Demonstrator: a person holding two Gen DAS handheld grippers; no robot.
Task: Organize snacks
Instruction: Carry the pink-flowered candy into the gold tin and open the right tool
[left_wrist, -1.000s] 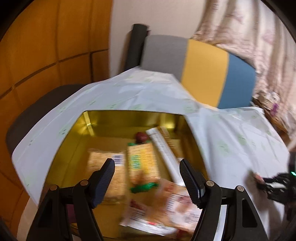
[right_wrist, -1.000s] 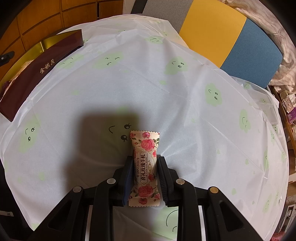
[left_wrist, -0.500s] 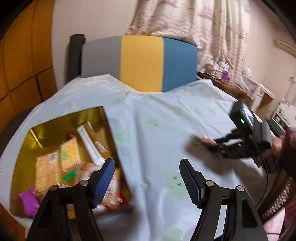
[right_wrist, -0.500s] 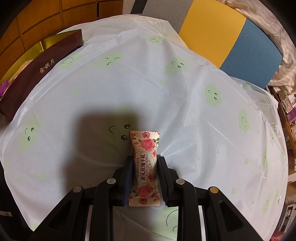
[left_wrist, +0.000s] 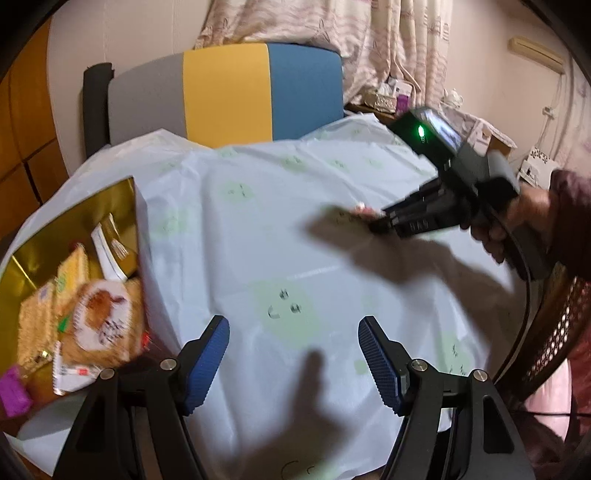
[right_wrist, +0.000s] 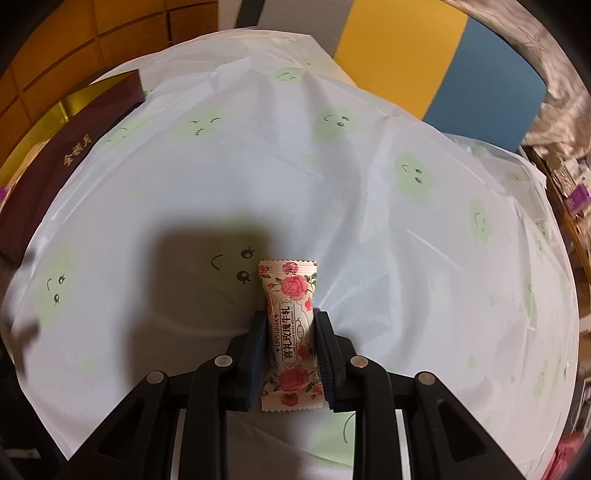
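My right gripper is shut on a rose-printed nougat candy and holds it just over the white tablecloth. From the left wrist view that same right gripper sits at the right, in a person's hand, with the candy's end peeking out. My left gripper is open and empty over bare cloth. The gold box at the left holds several snack packets.
The box's dark brown side lies at the far left in the right wrist view. A grey, yellow and blue chair back stands behind the table. A woven chair is at the right edge. Cluttered shelves sit far right.
My left gripper has swung right, from over the gold box to over bare cloth; the box slid to the left edge and the right gripper came into fuller view. The right gripper kept still.
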